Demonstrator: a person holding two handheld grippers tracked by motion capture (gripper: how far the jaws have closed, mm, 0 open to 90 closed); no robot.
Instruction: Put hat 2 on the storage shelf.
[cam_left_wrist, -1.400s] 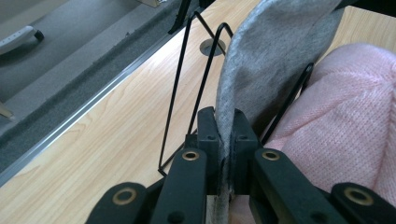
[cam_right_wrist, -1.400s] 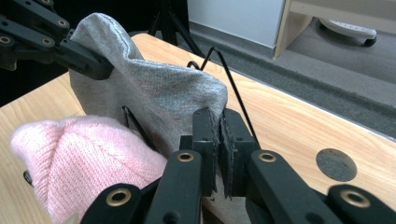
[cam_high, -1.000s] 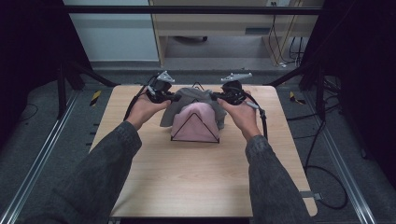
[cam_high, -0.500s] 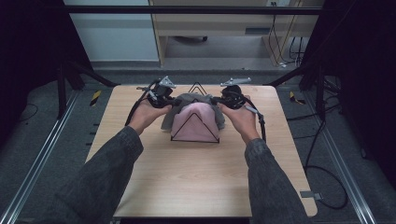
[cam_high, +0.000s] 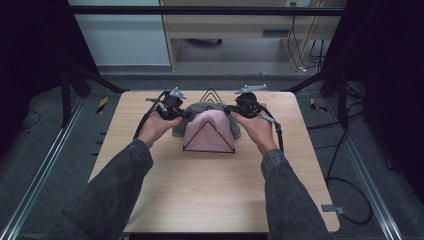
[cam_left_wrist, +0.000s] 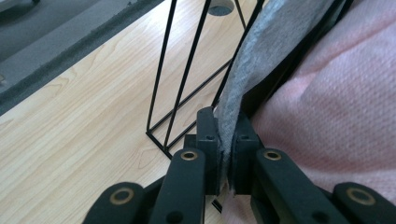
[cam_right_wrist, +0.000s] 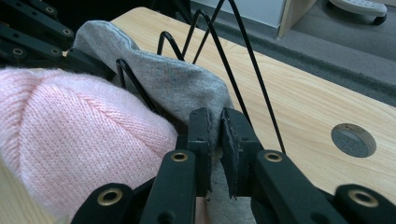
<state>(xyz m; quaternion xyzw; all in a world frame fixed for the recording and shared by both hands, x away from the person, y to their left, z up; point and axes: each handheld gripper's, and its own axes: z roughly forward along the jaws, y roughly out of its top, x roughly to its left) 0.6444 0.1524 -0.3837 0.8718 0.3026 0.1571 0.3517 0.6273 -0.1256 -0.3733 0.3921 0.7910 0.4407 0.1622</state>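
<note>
**Both my grippers pinched the grey cloth over the wire rack**

From the high view, I had my left gripper (cam_high: 176, 111) and my right gripper (cam_high: 234, 109) at the far half of the pale wooden table (cam_high: 210, 200), one on each side of a black wire rack of triangular frames (cam_high: 209, 145). A pink knitted cloth (cam_high: 209, 131) hung over the front frames, and a grey fabric cloth (cam_high: 200, 107) lay over the rack just behind it. My left hand (cam_high: 156, 127) and right hand (cam_high: 257, 129) came in with dark grey sleeves (cam_high: 107, 200) from the near edge.

In the left gripper view, my jaws were closed on an edge of the grey fabric cloth (cam_left_wrist: 275, 51), which rose taut from between them. The pink knitted cloth (cam_left_wrist: 336, 121) touched my right jaw, and the black wire rack (cam_left_wrist: 180, 93) stood on the table (cam_left_wrist: 70, 121) just ahead.

In the right gripper view, my jaws clamped the grey fabric cloth (cam_right_wrist: 177, 86) at its lower edge, with the cloth draped over the wire loops (cam_right_wrist: 219, 46). The pink knitted cloth (cam_right_wrist: 70, 126) bulged beside my left jaw. A round grey plug (cam_right_wrist: 353, 139) sat flush in the table (cam_right_wrist: 303, 93). My left gripper's black links (cam_right_wrist: 32, 32) showed beyond the cloth.
</note>
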